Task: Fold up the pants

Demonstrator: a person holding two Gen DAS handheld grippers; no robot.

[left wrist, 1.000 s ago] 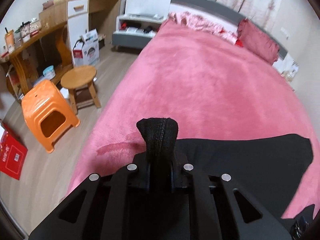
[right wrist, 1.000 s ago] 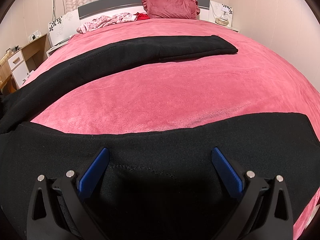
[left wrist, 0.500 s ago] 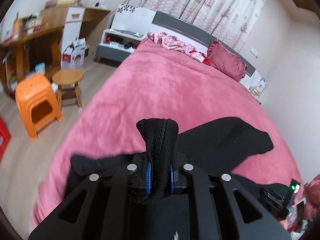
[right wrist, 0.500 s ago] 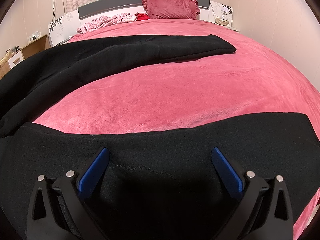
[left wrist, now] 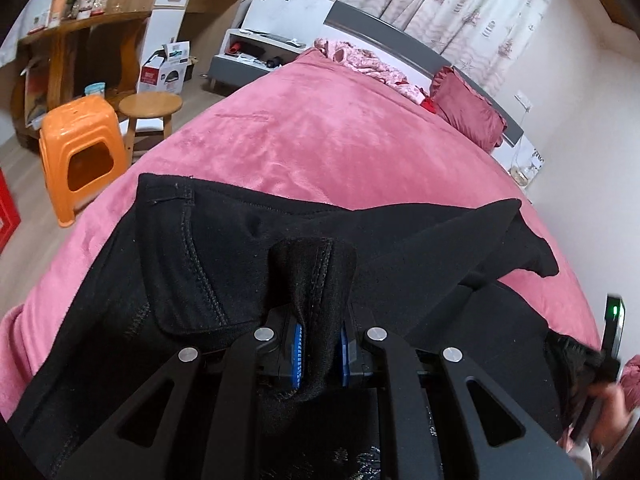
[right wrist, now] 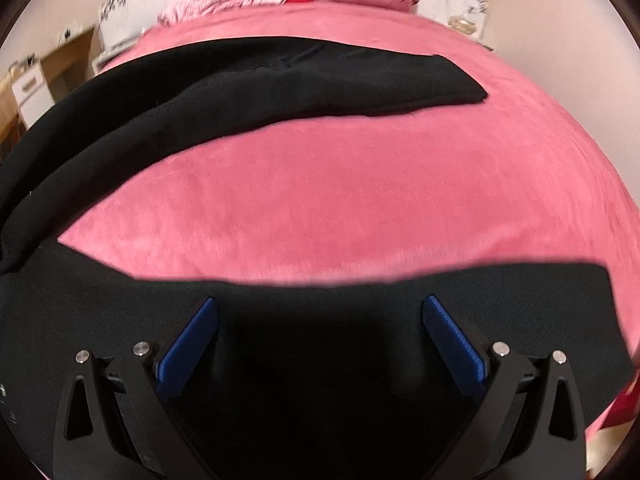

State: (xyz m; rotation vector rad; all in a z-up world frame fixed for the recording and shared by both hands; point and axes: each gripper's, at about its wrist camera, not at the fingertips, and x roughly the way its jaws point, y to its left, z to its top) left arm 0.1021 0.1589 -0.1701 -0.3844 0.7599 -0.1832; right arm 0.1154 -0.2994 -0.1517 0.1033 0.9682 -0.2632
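- Left of the bed (left wrist: 360, 140), on the floor: orange stool (left wrist: 80, 148), with a wooden stool (left wrist: 150, 106) just beside it on its bed side.
- Spread black across the near part of the bed: pants (left wrist: 224, 248), stitched pocket showing at their left end, one leg reaching out to the right.
- Clamped tight on a bunched fold of the pants, blue pads pressing either side: left gripper (left wrist: 320, 348).
- Toward the bed's far right corner: dark red pillow (left wrist: 468, 116).
- From the right wrist: one leg of the pants (right wrist: 280, 84) stretched across the bed's far half, the other across the near edge, pink cover between.
- Spread wide over the near leg, nothing between the pads: right gripper (right wrist: 318, 338).
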